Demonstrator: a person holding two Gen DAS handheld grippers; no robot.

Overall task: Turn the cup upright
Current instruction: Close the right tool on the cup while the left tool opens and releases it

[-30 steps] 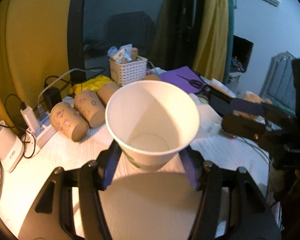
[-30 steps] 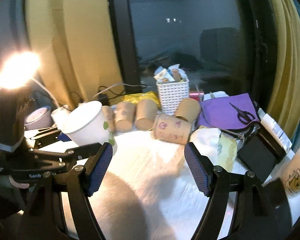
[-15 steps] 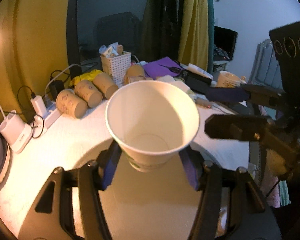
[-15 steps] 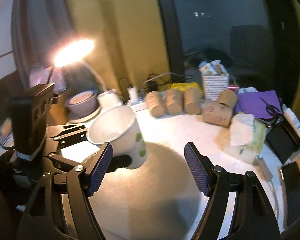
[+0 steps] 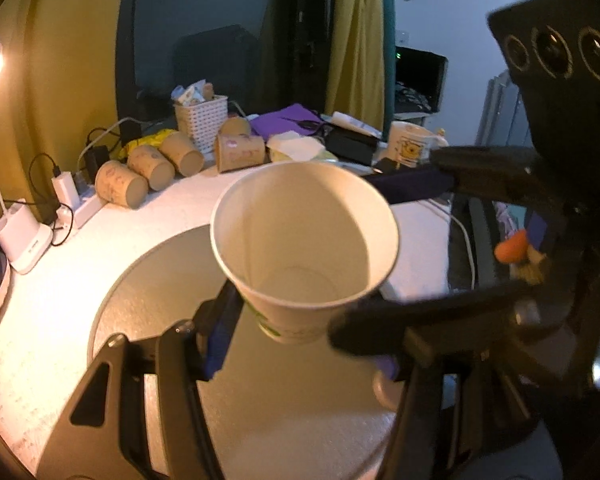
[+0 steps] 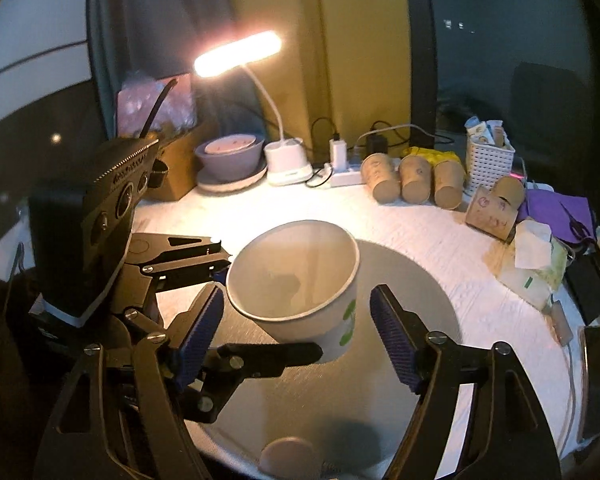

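A white paper cup [image 5: 304, 248] with a green print is held mouth up near its base by my left gripper [image 5: 300, 340], which is shut on it above a grey round mat [image 5: 148, 300]. In the right wrist view the cup [image 6: 300, 280] sits between the spread blue pads of my right gripper [image 6: 298, 332], which is open and not touching it. The right gripper's black fingers [image 5: 440, 320] cross in front of the cup's right side in the left wrist view.
Several brown paper cups [image 6: 412, 184] lie on their sides at the back of the white table [image 6: 420, 240], next to a white basket [image 6: 488, 160]. A lit desk lamp [image 6: 240, 56], power strip, bowl, purple cloth with scissors and a mug [image 5: 408, 144] stand around.
My right gripper has swung in close so its open fingers now flank the cup. My left gripper still holds the cup upright and has drifted left over the mat.
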